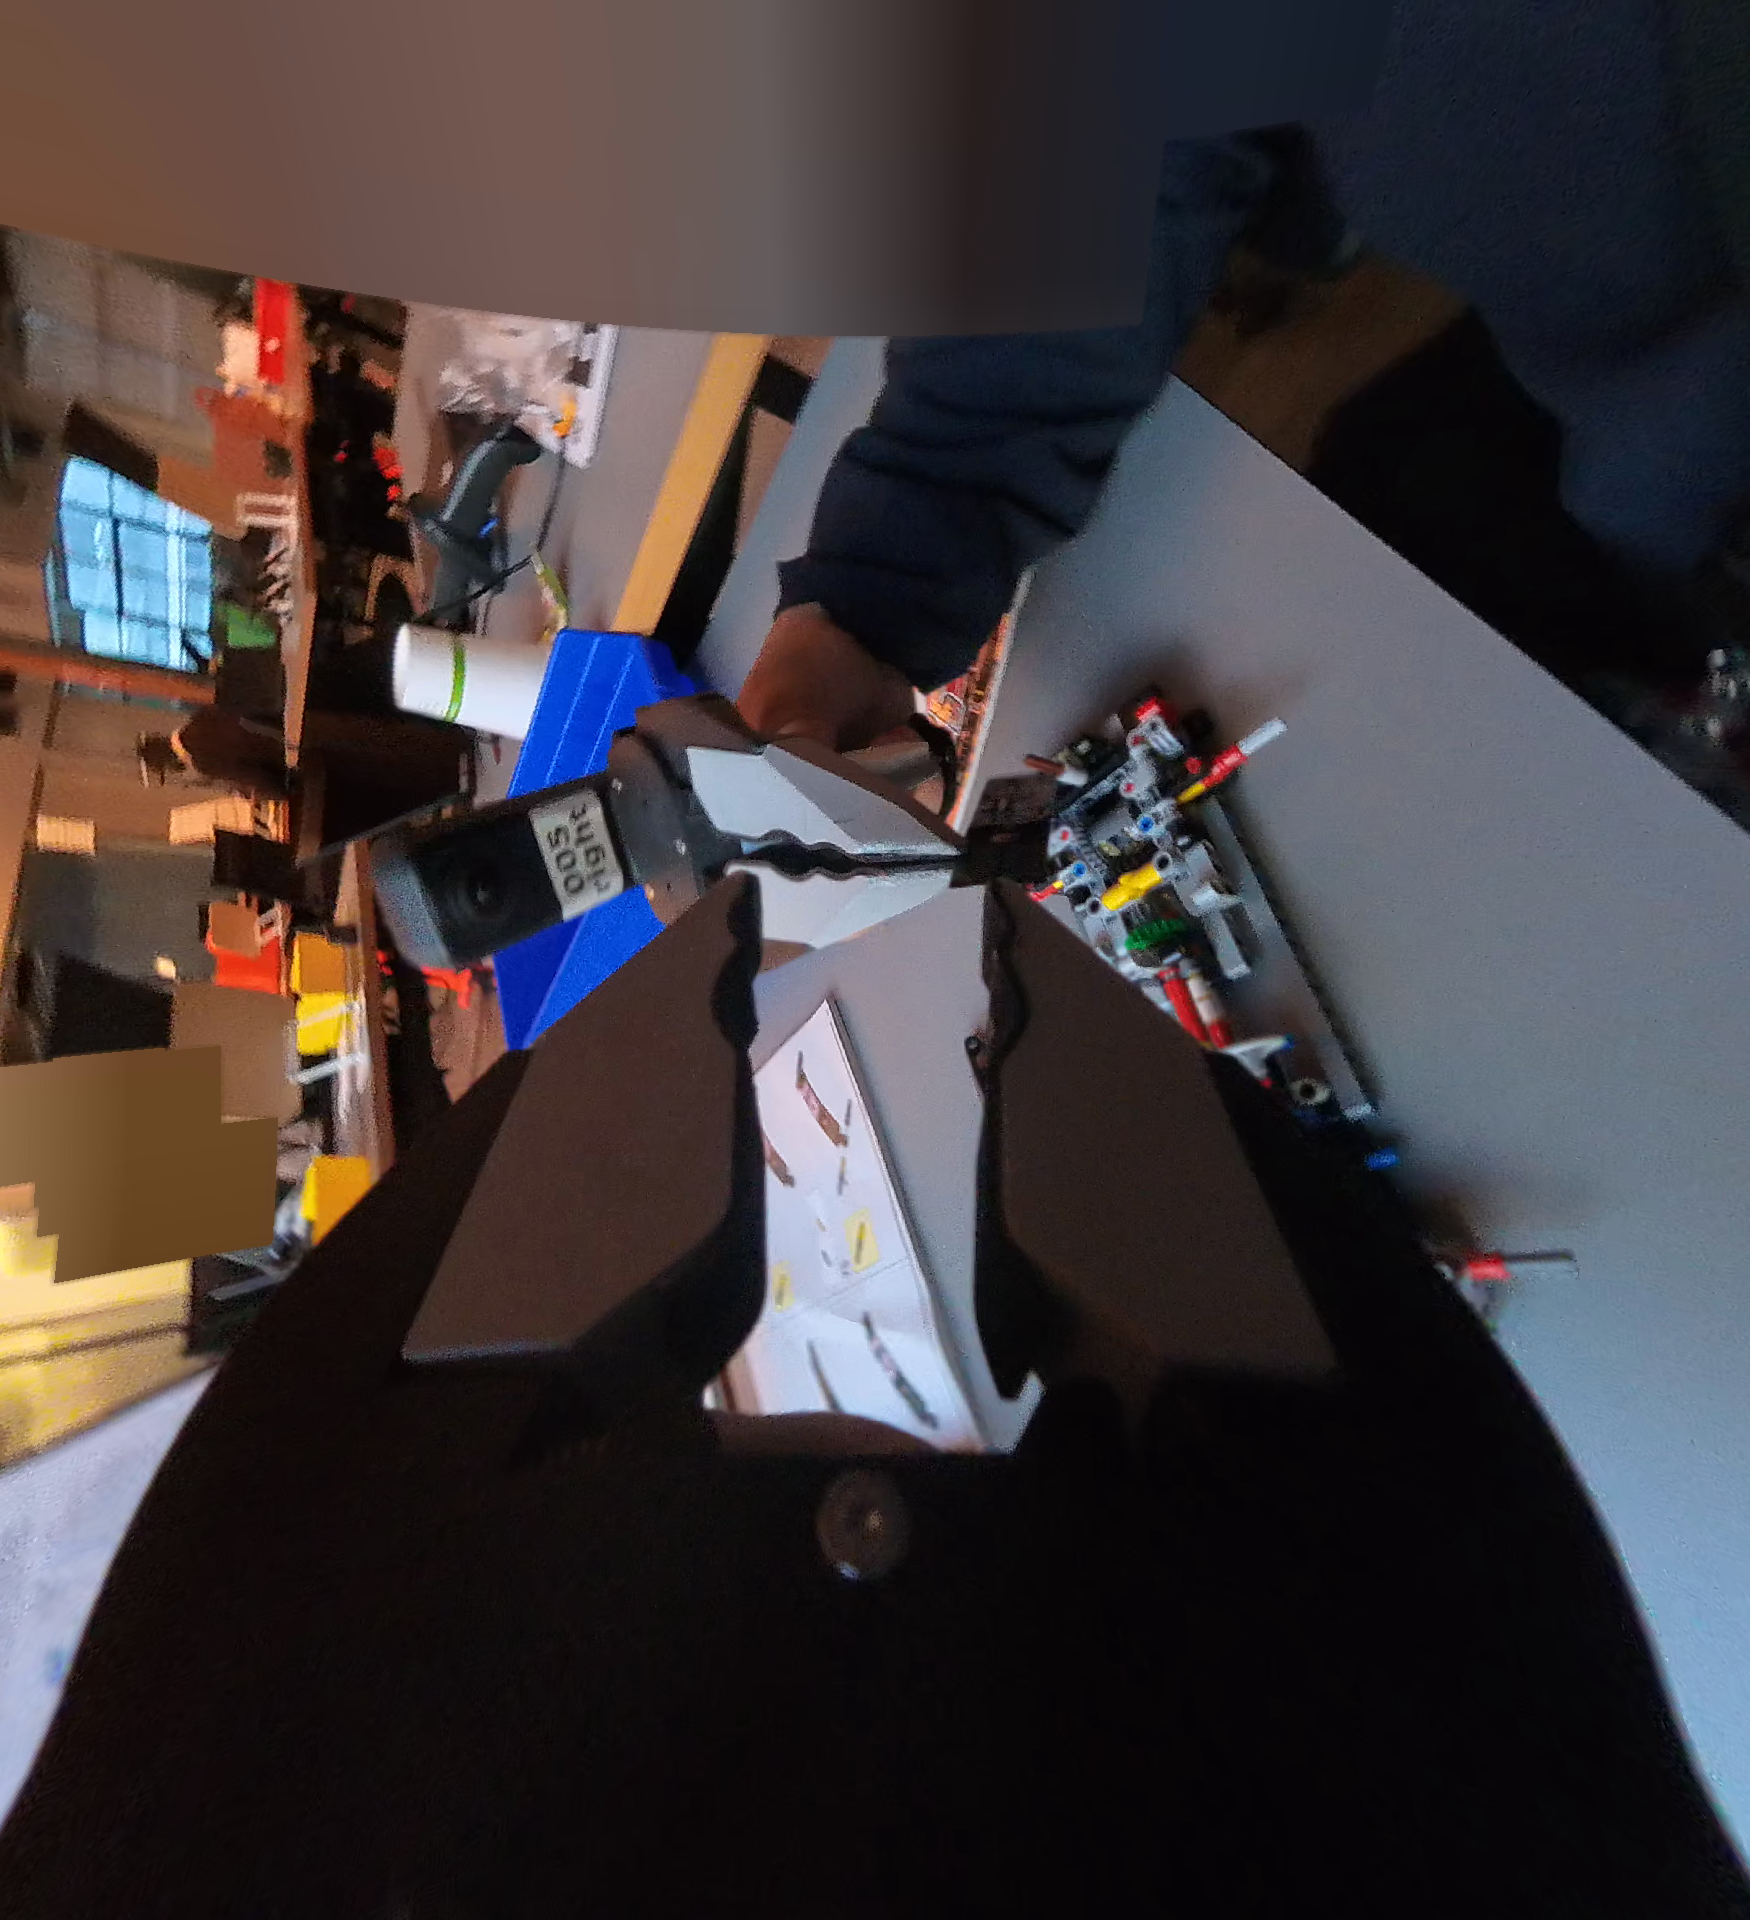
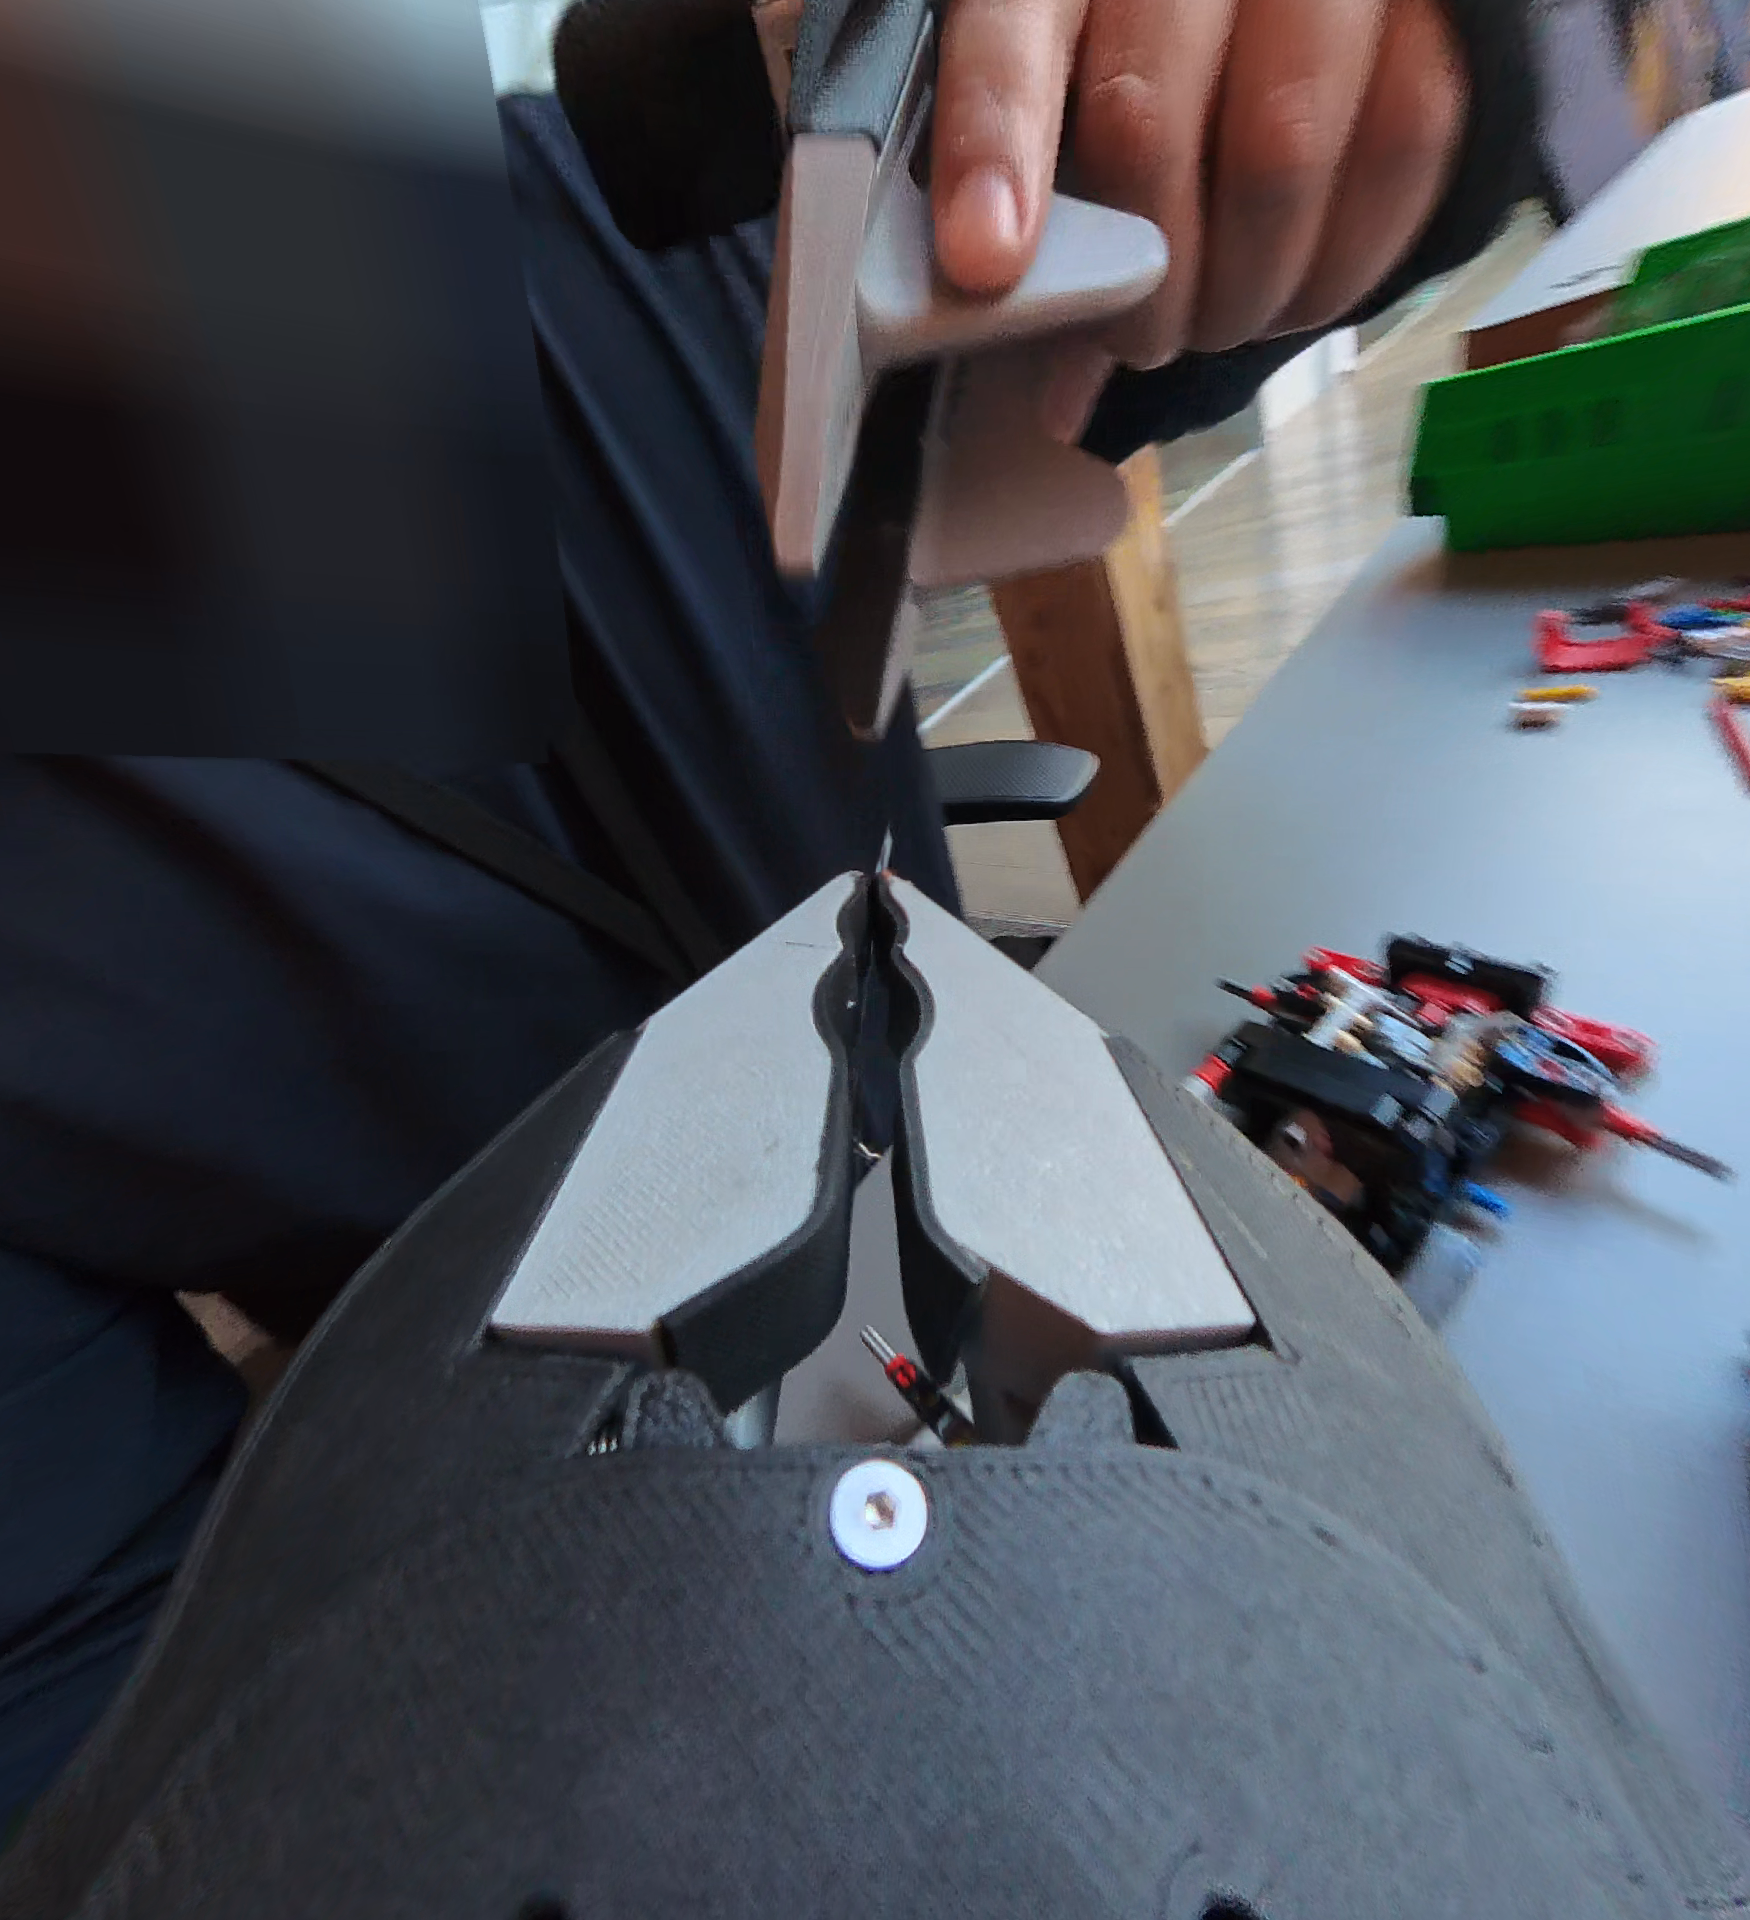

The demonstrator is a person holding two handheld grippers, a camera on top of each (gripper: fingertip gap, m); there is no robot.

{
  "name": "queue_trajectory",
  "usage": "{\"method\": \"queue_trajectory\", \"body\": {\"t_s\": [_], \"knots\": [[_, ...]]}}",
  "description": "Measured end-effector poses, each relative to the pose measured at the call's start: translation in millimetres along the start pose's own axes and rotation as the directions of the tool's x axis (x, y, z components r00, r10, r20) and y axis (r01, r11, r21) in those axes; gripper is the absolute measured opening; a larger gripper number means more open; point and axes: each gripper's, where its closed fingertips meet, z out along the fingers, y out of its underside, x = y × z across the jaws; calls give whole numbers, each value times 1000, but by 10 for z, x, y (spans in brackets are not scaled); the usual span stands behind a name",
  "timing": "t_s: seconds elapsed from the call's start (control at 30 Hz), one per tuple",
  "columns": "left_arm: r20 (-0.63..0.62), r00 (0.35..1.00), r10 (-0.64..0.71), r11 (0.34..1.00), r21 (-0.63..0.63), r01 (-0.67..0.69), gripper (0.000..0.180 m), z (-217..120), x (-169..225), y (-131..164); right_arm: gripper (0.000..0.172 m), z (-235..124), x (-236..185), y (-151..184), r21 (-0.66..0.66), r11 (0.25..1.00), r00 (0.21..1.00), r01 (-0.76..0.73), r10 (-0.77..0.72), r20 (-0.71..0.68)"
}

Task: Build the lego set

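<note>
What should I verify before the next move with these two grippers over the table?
1. Right gripper shut, with a small flat black piece at its tips: ok.
2. Left gripper open, nothing pressed between its fingers: ok.
3. Left gripper's fingertips clear of the black piece: cannot tell; one tip sits very close to it.
4. Brick-built model lying on the grey table, beside the black piece: ok.
5. Black piece clear of the model: cannot tell; they overlap in the left wrist view.
6. Sharp picture of the model: not ok; it is blurred in the right wrist view.
</note>
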Motion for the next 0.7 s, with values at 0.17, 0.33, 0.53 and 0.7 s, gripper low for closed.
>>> {"method": "queue_trajectory", "body": {"t_s": [0.17,0.33,0.53,0.7], "knots": [[124,914,-386,922,9,388,41,-77,-179,468,0,-432,357,-80,20,992,965,-122,123,-233],[63,638,-768,626,-143,767,36,331,179,1465,0,-952,809,-76,2,922,841,-387,354,-410],[-183,291,-939,332,-258,907,45,799,541,1942,0,-1125,1243,27,-48,826,753,-562,487,-443],[-232,239,-943,302,-297,906,34,955,728,2081,0,-1064,1424,307,-97,768,727,-634,547,-415]]}}
